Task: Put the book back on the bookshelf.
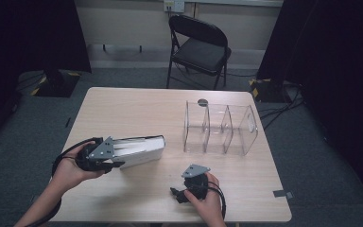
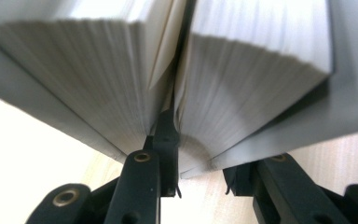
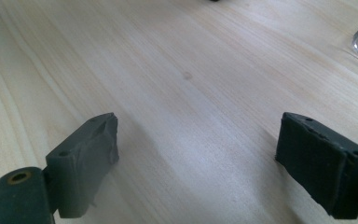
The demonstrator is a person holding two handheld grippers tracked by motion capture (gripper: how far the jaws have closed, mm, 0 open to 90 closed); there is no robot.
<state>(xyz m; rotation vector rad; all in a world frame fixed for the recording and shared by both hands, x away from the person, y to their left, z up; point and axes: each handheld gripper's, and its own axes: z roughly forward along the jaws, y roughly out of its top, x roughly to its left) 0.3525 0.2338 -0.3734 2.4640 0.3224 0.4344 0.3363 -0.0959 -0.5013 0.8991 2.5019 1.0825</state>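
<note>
1 book [image 1: 139,149] at 9 o'clock, left gripper [image 1: 116,158] jaws pinching its pages; right gripper [image 3: 196,163] spread wide (1 clear organizer [image 1: 220,127] at 2 o'clock).

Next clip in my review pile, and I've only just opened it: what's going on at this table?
A person sits at a wooden table with a gripper in each hand. The left gripper has hold of a thick white book lying near the left front: one jaw is pushed in between the pages, the other sits outside the cover. The right gripper is open and holds nothing, low over bare tabletop near the front edge. A clear divided rack stands on the right side with nothing in its slots.
</note>
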